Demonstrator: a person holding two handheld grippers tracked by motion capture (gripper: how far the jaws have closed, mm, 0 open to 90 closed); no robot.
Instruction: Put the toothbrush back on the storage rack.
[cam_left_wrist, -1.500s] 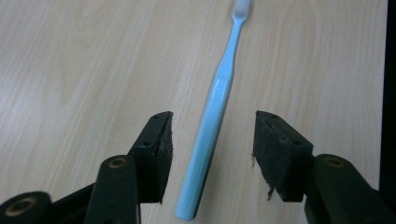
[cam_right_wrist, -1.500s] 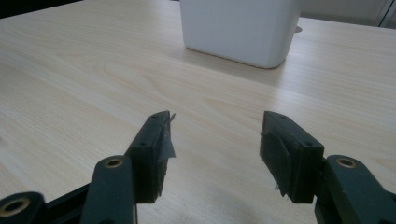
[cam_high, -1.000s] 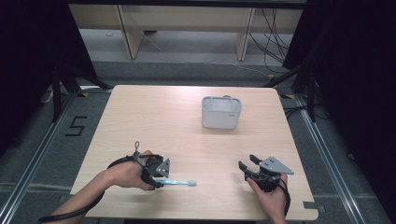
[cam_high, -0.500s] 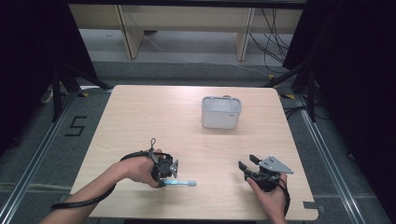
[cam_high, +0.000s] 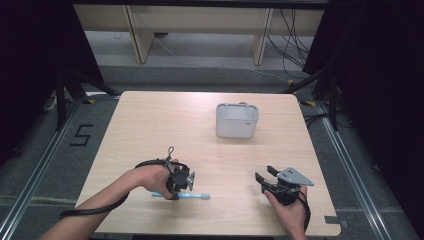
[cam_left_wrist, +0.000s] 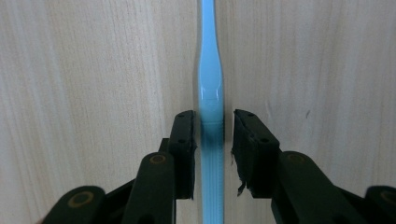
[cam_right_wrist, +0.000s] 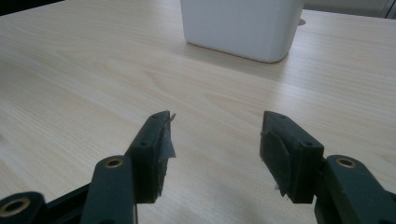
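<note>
The left claw (cam_left_wrist: 212, 140) points down at the table (cam_high: 150, 130), its jaws straddling a blue toothbrush (cam_left_wrist: 211, 93) that lies flat; they have just been closing, one pad at the handle, a thin gap at the other. The right claw (cam_right_wrist: 215, 144) rests wide open, holding nothing. Beyond it stands a white bin (cam_right_wrist: 240, 25).

Even overhead light brightens the pale table (cam_high: 150, 130) while the surroundings stay dark; shadows are soft (glare streaks the blue toothbrush (cam_left_wrist: 210, 93)), and close-ups look slightly blurred.
</note>
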